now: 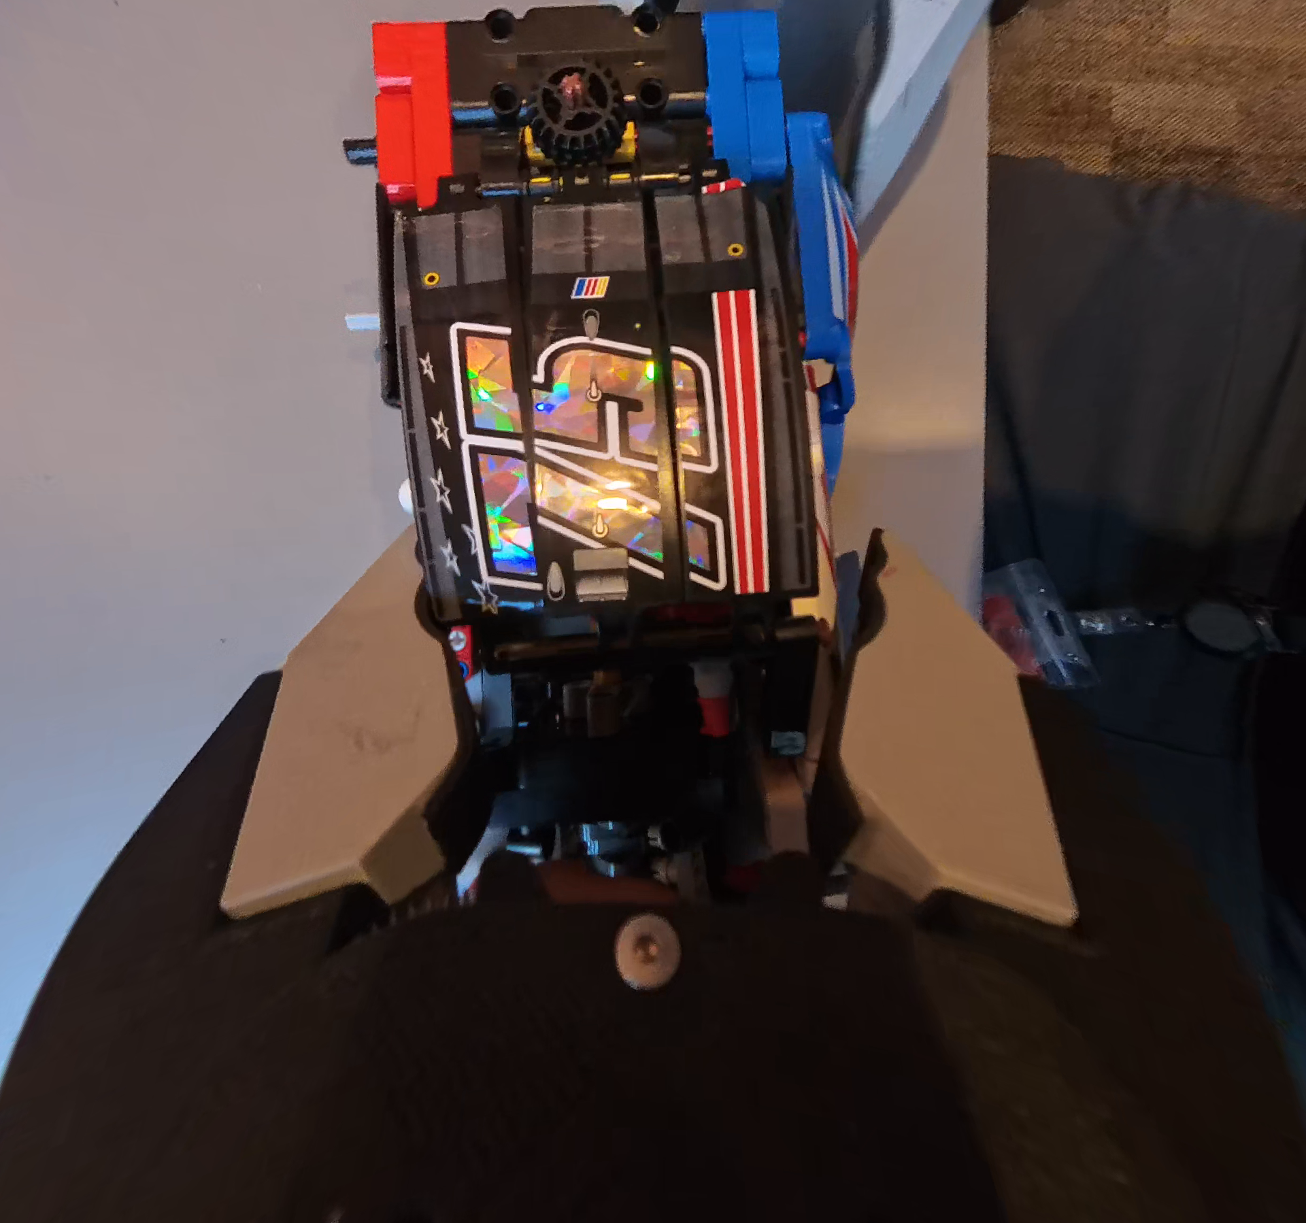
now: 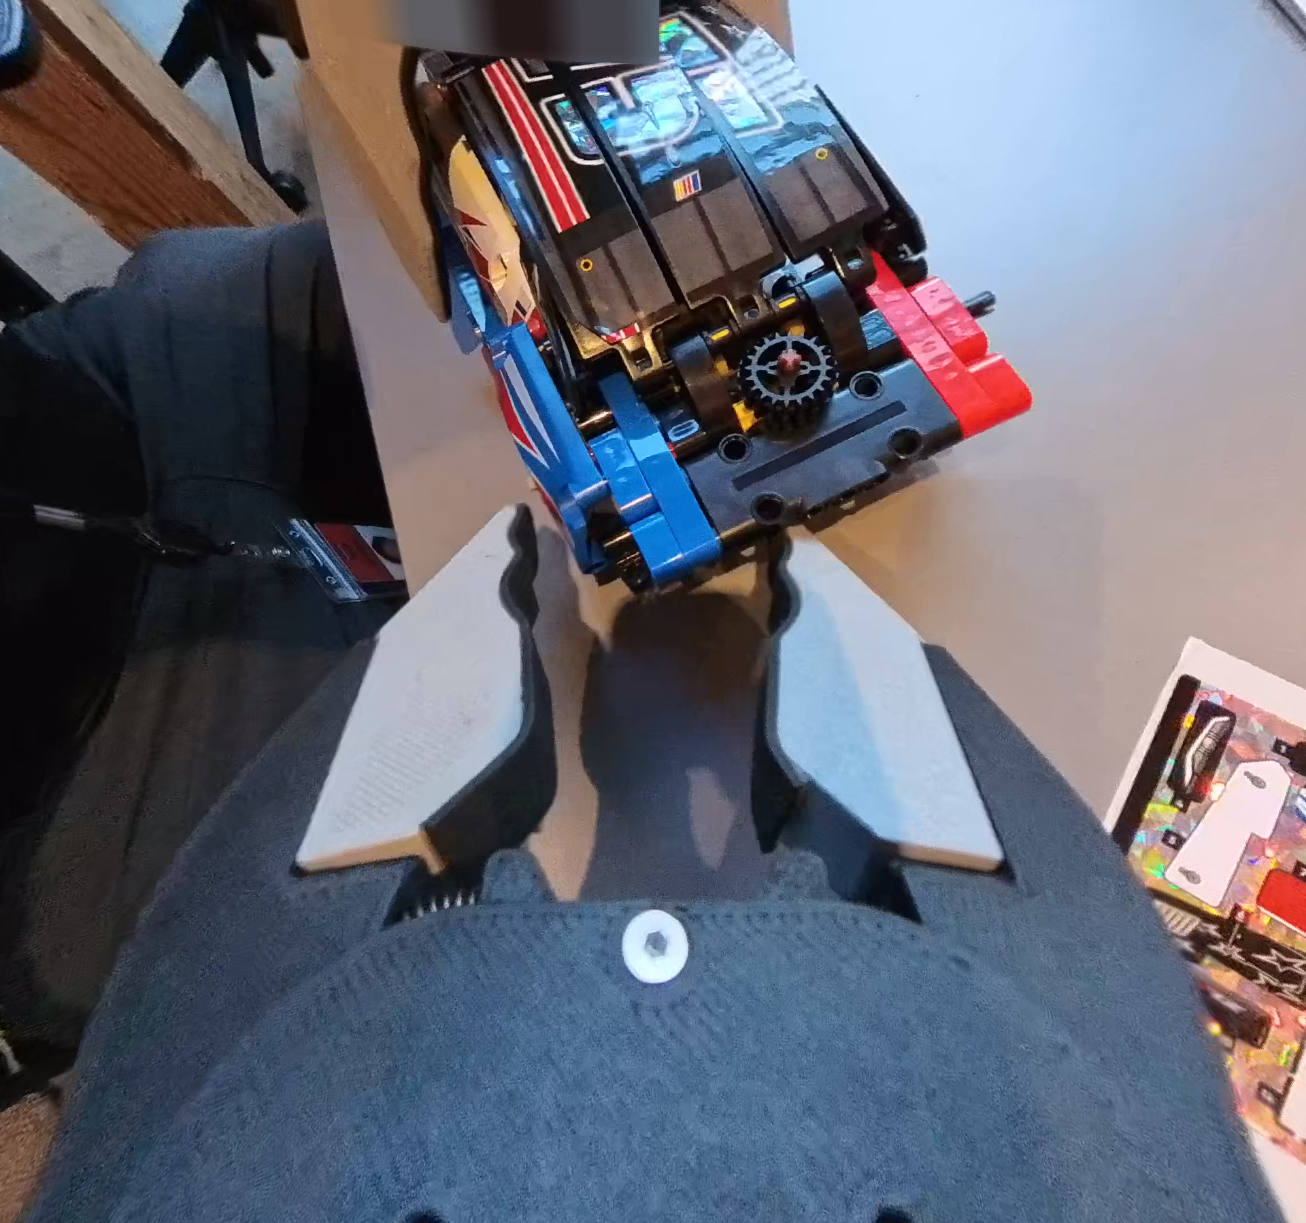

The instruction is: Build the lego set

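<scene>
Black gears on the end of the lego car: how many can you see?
1. A single black gear sits mid-way across the car's exposed end, between the red bricks and the blue bricks. Others may be hidden inside the body.

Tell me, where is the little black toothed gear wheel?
The black gear wheel sits mid-end of the black lego car, between the red bricks and blue bricks.

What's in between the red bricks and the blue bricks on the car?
A black plate with round holes, and a black gear just above it. The right wrist view shows it best.
</scene>
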A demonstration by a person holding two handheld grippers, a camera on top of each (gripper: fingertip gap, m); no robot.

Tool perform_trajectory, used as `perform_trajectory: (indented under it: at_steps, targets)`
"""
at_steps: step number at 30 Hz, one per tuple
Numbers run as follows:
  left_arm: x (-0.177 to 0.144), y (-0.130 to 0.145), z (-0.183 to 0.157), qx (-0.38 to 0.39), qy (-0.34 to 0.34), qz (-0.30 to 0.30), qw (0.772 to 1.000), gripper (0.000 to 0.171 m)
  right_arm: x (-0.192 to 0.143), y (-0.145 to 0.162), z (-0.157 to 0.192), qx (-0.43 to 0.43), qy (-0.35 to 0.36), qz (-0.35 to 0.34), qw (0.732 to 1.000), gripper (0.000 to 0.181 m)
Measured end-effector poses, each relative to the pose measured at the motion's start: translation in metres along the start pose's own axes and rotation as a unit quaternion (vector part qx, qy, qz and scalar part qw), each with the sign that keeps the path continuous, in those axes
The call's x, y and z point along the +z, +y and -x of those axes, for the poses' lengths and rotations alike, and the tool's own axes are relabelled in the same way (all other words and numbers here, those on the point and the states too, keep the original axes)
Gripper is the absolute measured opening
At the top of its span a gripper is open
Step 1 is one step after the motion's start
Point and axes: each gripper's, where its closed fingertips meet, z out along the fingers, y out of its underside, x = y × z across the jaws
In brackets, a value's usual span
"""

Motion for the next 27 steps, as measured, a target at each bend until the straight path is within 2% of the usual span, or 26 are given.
perform_trajectory:
  at_steps: [4, 7, 12, 15, 18, 22, 27]
  targets:
    - [-0.001, 0.004, 0.008, -0.004, -0.021, 0.005, 1.000, 0.115, -0.005, -0.002, 0.000, -0.006, 0.026, -0.008, 1.000, 0.073]
    - [-0.013, -0.003, 0.011, -0.018, -0.020, -0.026, 0.999, 0.115, -0.013, -0.004, -0.001, -0.018, 0.052, -0.022, 0.998, 0.074]
    - [-0.053, -0.002, 0.023, -0.054, -0.040, -0.073, 0.995, 0.115, -0.035, -0.006, -0.002, -0.002, 0.078, -0.066, 0.995, 0.077]
    - [-0.085, 0.011, 0.024, -0.082, -0.049, -0.110, 0.989, 0.115, -0.054, -0.011, -0.001, 0.007, 0.102, -0.111, 0.989, 0.074]
    - [-0.106, 0.030, 0.014, -0.119, -0.014, -0.153, 0.981, 0.114, -0.064, -0.017, -0.002, 0.033, 0.115, -0.160, 0.980, 0.076]
    - [-0.103, 0.060, 0.010, -0.126, 0.007, -0.168, 0.978, 0.113, -0.051, -0.016, -0.004, 0.057, 0.115, -0.142, 0.982, 0.077]
    - [-0.095, 0.079, 0.019, -0.088, 0.039, -0.180, 0.979, 0.111, -0.027, -0.017, -0.017, 0.007, 0.097, -0.077, 0.992, 0.079]
